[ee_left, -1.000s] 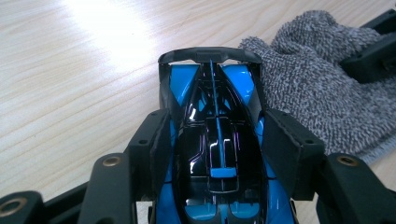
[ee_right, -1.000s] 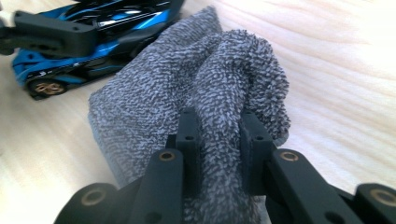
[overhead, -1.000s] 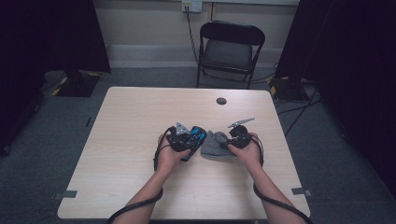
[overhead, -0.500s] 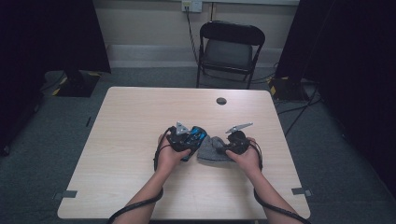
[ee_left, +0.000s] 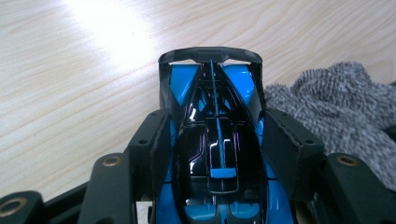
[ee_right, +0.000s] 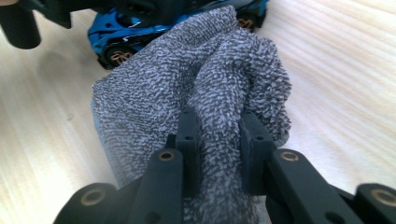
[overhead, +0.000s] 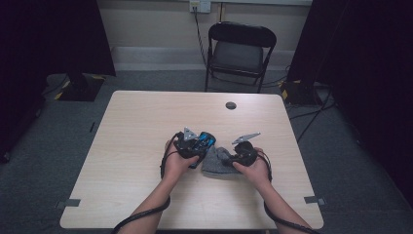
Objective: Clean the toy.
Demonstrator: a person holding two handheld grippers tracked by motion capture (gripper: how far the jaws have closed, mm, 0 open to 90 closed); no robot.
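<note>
A blue and black toy car (ee_left: 215, 140) sits between the jaws of my left gripper (ee_left: 217, 140), which is shut on its sides; the car's rear wing points away from the camera. In the high view the left gripper (overhead: 195, 145) holds the car (overhead: 204, 141) at the table's middle. A grey knitted cloth (ee_right: 187, 93) is bunched between the jaws of my right gripper (ee_right: 218, 140), which is shut on a fold of it. The cloth (overhead: 216, 163) lies against the car's side, with the right gripper (overhead: 234, 158) at its right edge.
The light wooden table (overhead: 136, 126) has a small dark round grommet (overhead: 231, 105) near its far edge. A black folding chair (overhead: 238, 51) stands behind the table. Cables trail from both grippers over the table's near edge.
The right gripper has shifted slightly left and toward the car, dragging the grey cloth along. The left gripper and the car have stayed in place.
</note>
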